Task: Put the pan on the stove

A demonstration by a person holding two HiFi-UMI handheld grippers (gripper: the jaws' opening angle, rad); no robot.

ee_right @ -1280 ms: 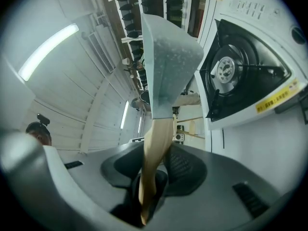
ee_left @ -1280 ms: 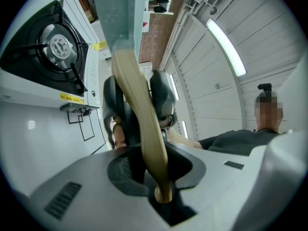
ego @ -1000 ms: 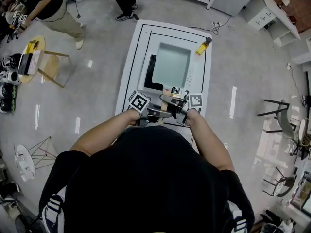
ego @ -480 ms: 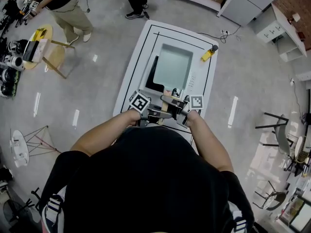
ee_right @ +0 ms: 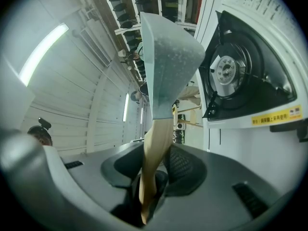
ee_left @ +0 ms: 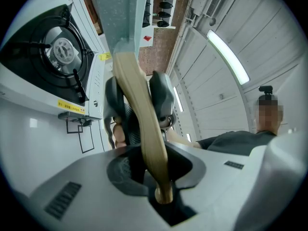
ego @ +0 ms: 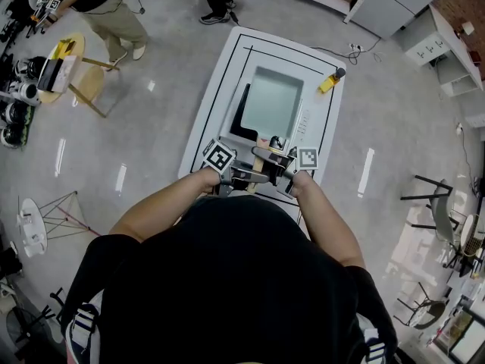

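A square grey pan (ego: 270, 101) with a wooden handle (ego: 258, 160) hangs over the white stove (ego: 309, 120), whose black burner (ego: 236, 117) shows at the pan's left edge. Both grippers hold the handle from opposite sides. My left gripper (ego: 241, 176) is shut on the handle (ee_left: 140, 124), which runs between its jaws up to the pan (ee_left: 122, 13). My right gripper (ego: 282, 170) is shut on the handle (ee_right: 154, 153) too. In both gripper views a gap shows between the pan (ee_right: 168, 66) and the burner (ee_right: 226, 71) (ee_left: 62, 49).
The stove sits on a white table (ego: 208, 108) marked with black lines. A yellow tool (ego: 329, 83) lies at the table's far right corner. A round wooden stool (ego: 64, 70) with gear and two people stand at the left back. Chairs (ego: 428, 196) stand at the right.
Only the head view has shifted a little. Both grippers and the pan keep their place over the stove.
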